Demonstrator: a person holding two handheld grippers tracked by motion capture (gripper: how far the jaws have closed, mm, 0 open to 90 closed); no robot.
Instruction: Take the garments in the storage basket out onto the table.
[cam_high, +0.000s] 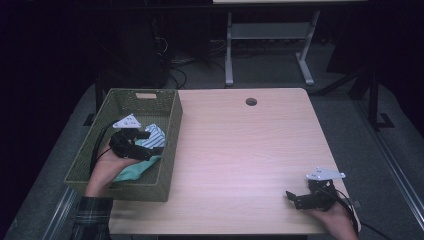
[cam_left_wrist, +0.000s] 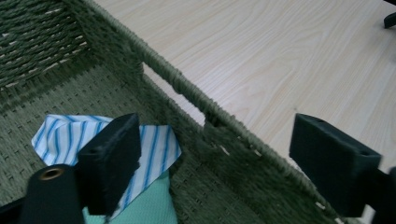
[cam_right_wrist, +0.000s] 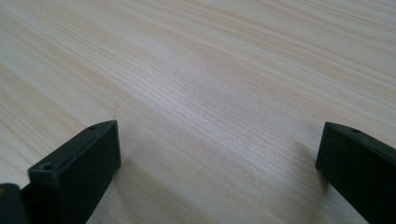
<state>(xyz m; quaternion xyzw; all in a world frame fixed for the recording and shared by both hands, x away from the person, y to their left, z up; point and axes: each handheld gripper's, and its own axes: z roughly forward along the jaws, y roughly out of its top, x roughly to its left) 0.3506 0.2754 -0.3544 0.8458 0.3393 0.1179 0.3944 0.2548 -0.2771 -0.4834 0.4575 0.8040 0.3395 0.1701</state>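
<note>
Your left gripper (cam_high: 150, 142) hangs inside the green woven basket (cam_high: 172, 125) at the far left of the table, just above the cloths that lie in it. Its jaws stand wide apart with nothing between them: in the left gripper view one jaw sits over the blue-and-white striped cloth (cam_left_wrist: 156, 151) while the other is out past the basket's right wall (cam_left_wrist: 196, 100), above the bare wood. The striped cloth lies on the basket floor against that right wall, partly on top of a plain mint-green cloth (cam_left_wrist: 149, 210) that spreads toward the near end of the basket. From the high view the mint-green cloth (cam_high: 132, 170) reaches the near right corner, and the striped cloth (cam_high: 155, 134) shows just beyond your left gripper. Whether either jaw touches the fabric cannot be told.

Your right gripper (cam_high: 295, 197) rests low at the near right corner of the light wooden table (cam_high: 240, 145), well apart from the basket, pointing left. Its jaws are also spread wide and hold nothing; the right gripper view shows plain wood grain (cam_right_wrist: 210, 93) between them.
</note>
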